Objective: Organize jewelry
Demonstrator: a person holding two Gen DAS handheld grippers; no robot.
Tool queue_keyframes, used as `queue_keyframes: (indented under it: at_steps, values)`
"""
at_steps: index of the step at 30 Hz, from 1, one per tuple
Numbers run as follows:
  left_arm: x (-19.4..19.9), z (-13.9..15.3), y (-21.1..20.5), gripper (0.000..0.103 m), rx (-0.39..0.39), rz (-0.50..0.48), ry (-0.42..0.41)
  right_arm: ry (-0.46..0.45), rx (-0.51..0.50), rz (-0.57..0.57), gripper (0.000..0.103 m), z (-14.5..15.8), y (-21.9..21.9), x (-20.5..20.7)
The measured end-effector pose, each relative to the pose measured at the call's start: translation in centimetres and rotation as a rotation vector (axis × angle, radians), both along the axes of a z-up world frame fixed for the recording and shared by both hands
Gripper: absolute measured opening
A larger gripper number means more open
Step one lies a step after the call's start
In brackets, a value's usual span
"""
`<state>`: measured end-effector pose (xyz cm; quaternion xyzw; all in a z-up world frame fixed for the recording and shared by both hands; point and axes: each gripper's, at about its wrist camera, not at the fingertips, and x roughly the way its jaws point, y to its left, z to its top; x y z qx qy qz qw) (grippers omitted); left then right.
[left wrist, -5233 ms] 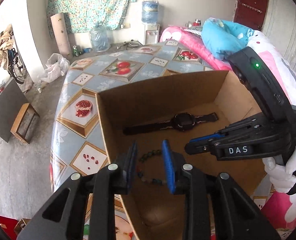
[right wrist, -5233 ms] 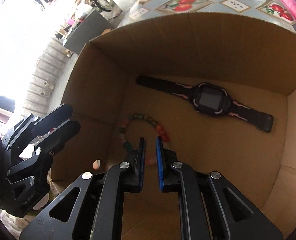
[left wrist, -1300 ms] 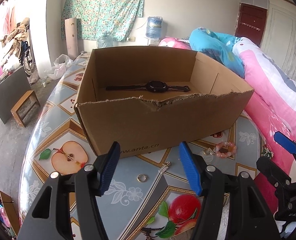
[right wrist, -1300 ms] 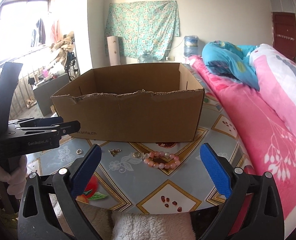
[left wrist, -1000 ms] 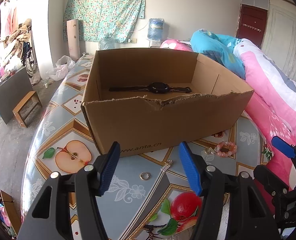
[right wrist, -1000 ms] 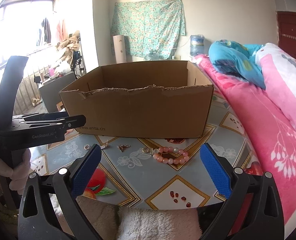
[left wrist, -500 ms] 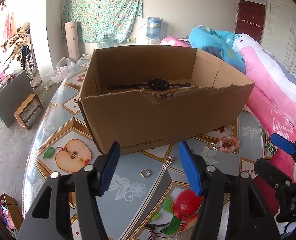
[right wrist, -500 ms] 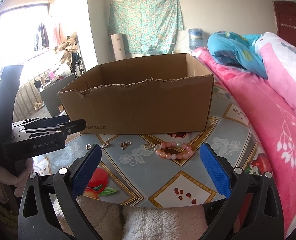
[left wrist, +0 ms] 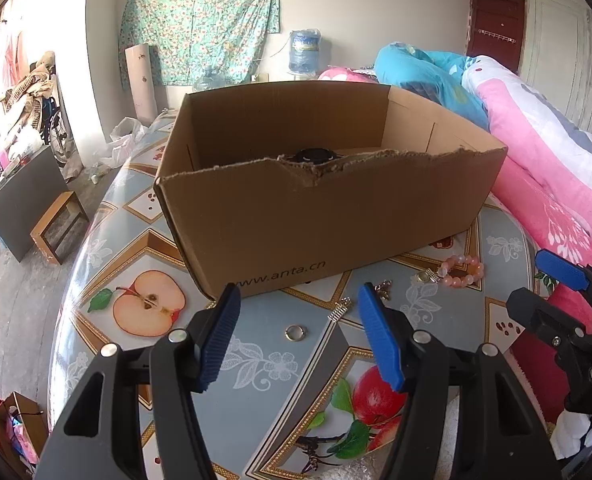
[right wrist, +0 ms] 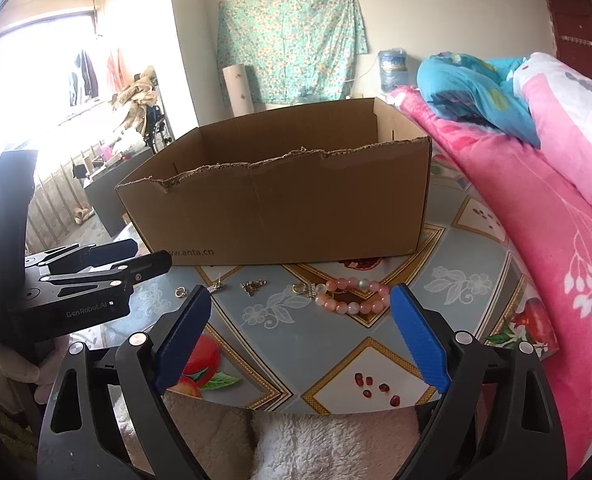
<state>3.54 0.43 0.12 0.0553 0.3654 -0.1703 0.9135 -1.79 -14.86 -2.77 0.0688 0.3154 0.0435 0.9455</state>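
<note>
Fingers (right wrist: 184,334) on your right gripper (right wrist: 300,330) stood wide and were closing with nothing between them; those of your left gripper (left wrist: 298,338) were parted about halfway, also empty. Both hung short of the cardboard box (left wrist: 328,216), on its near side, pointing down at the table (left wrist: 256,356).

Jewelry lay just before the box's front wall: a pink bead bracelet (right wrist: 350,296) toward its right corner, a small gold charm (right wrist: 253,286) and a silver clasp piece (left wrist: 339,309) near the middle, a ring (left wrist: 295,332) closest to your left gripper. A watch (left wrist: 314,155) already sat inside the box.

Your right fingers were closing while well apart from the bracelet, so they might have shut on air. The glossy table cover could have let the beads slide off toward the pink blanket (right wrist: 536,220), and the thin ring might have skidded away from blunt pads.
</note>
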Motion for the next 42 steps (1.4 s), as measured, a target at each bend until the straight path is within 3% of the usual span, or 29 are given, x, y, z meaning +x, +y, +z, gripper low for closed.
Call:
queue_keyframes:
  at_steps: [14,23,28,36,42]
  values:
    - [-0.4,-0.4,-0.5,0.059,0.043,-0.011,-0.03,0.017,0.024,0.006,0.08,-0.4,-0.2,1.0]
    - [-1.2,-0.9,0.0,0.059,0.039,-0.013,-0.003,0.017,0.057,0.009,0.07,-0.6,-1.2,1.7]
    - [-2.1,-1.5,0.1,0.059,0.021,-0.026,0.021,0.061,0.071,0.047,0.061,-1.3,-0.9,2.3]
    - [-1.6,-2.4,-0.3,0.059,0.052,-0.034,0.017,0.084,0.059,0.078,0.061,-1.6,0.1,3.2]
    - [-0.7,-3.3,0.0,0.046,0.079,-0.049,0.039,0.142,0.041,0.115,0.052,-2.6,1.2,2.9]
